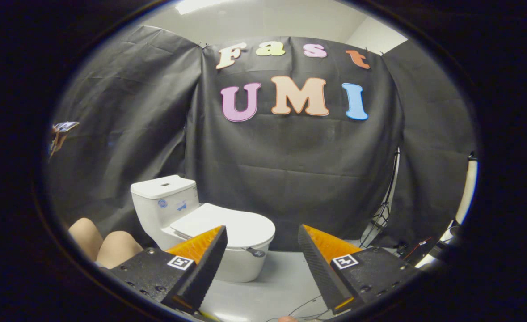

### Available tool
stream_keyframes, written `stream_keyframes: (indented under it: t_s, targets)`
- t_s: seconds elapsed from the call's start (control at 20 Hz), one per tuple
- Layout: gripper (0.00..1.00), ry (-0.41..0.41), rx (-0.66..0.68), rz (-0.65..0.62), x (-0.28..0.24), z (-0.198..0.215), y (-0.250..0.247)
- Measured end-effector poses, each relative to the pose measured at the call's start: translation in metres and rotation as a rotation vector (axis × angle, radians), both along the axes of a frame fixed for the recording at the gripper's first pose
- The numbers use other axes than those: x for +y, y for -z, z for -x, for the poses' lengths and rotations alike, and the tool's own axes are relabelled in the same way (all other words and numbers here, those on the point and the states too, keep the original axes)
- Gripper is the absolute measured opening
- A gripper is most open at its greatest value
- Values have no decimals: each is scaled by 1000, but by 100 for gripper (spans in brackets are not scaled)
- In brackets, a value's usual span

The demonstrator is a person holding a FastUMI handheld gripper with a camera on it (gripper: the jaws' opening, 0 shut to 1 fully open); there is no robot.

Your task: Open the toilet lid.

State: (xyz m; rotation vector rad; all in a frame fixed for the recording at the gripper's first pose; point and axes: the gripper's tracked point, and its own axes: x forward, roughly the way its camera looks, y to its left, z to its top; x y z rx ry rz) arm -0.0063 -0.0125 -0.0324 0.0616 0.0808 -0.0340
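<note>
A white ceramic toilet [187, 223] stands on the pale floor [281, 277] against the black cloth wall. Its flat white plastic lid [227, 226] lies fully closed, so the opening has not begun. The hand-held gripper [261, 250], fingers wide apart and empty, hovers just short of the lid's front edge.

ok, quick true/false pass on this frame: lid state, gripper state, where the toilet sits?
1. The flat white toilet lid is down. True.
2. The hand-held gripper is shut on the lid. False: its orange-and-black fingers stand wide apart, holding nothing.
3. The white ceramic toilet lies beyond the fingers, toward the left one. True.
4. A small dark tab hangs at the lid's front edge. True.
5. The toilet tank's cover is missing. False: the cover is on.
</note>
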Motion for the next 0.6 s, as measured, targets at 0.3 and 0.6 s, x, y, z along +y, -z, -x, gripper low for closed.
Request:
stream_keyframes:
  t_s: [0.3, 0.6]
  targets:
    - [97, 0, 14, -11, 1, -12, 3]
    - [97, -34, 48, -52, 6, -46, 4]
